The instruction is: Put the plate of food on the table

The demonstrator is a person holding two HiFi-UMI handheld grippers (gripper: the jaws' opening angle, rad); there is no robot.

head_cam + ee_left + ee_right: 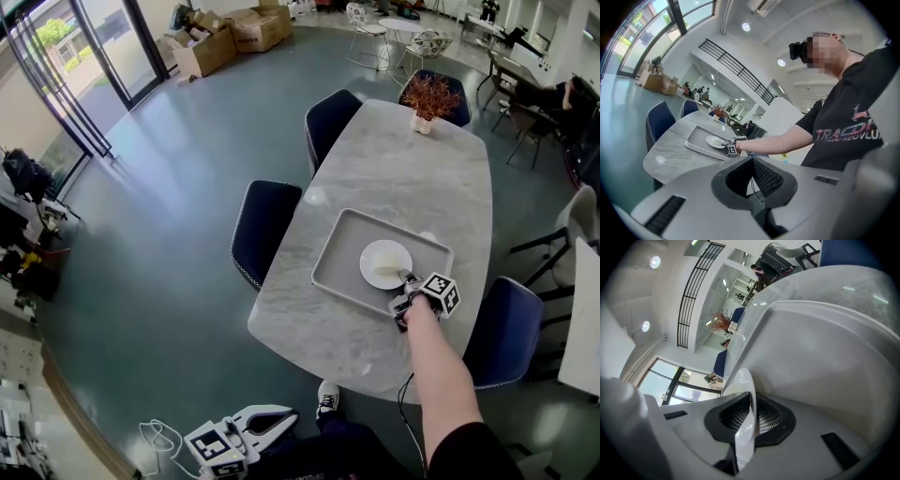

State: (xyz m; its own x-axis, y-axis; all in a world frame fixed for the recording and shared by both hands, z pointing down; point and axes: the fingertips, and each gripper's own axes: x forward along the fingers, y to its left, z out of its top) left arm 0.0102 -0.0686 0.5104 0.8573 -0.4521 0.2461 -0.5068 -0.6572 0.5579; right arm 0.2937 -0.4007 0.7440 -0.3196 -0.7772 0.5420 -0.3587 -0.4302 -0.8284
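Grey marble tabletop [403, 169] runs down the middle of a big room with a blue-grey floor, with dark blue chairs [265, 220] along its sides and a small potted plant [429, 98] at the far end. On the near half lies a grey rectangular tray [337, 253], and the white plate [382, 258] sits inside it, toward its right side. What lies on the plate is too small to tell.

Your right gripper [405, 284] reaches over the tray's near edge, its jaws closed on the plate's near rim, which stands edge-on between the pads. Your left gripper [277, 419] hangs low beside your body, well clear of the table, its jaws spread with nothing between them.
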